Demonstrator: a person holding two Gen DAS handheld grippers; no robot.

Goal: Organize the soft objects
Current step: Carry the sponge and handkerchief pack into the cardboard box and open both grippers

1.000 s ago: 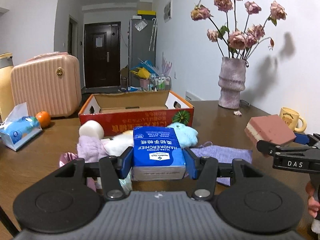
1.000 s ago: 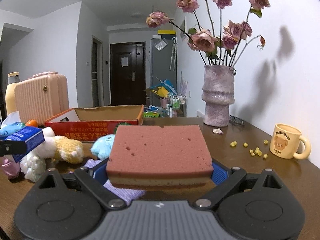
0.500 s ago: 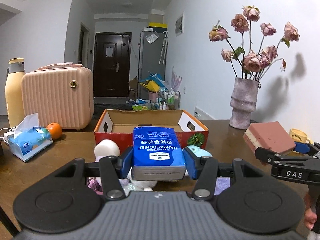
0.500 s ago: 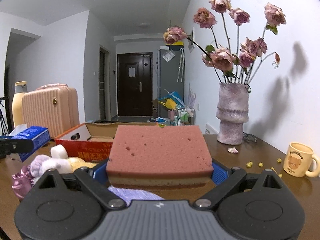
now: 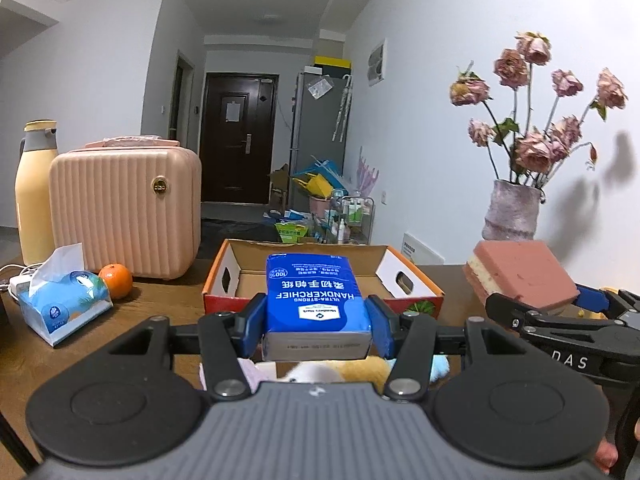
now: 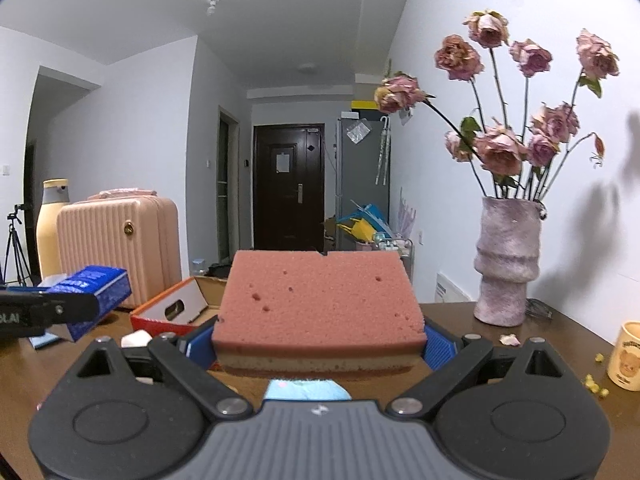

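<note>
**Above the table, both grippers carried soft goods toward the box**

Over the brown wooden table (image 5: 132,312), the left gripper (image 5: 316,316) held a blue tissue pack (image 5: 314,300) clamped between its blue pads, the pack lying flat with its printed face up and its far end lined up with the open red cardboard box (image 5: 320,276) beyond. To its right, the right gripper (image 6: 320,344) gripped a pink sponge (image 6: 320,300) by its two long sides; the sponge showed a pink top over a pale layer and sat level between the fingers. In the left wrist view that sponge (image 5: 524,276) appeared raised above the table, near the box's right end.

Beneath the left gripper lay a heap of plush toys (image 5: 340,372), white, yellow and pale blue, partly hidden by the gripper body. A pink ribbed suitcase (image 5: 124,212) stood at the table's left, with an orange (image 5: 116,280) and an open tissue box (image 5: 64,300) in front of it. A vase of dried roses (image 6: 508,268) stood by the right wall, and a cream bear mug (image 6: 626,356) sat near the right edge.
</note>
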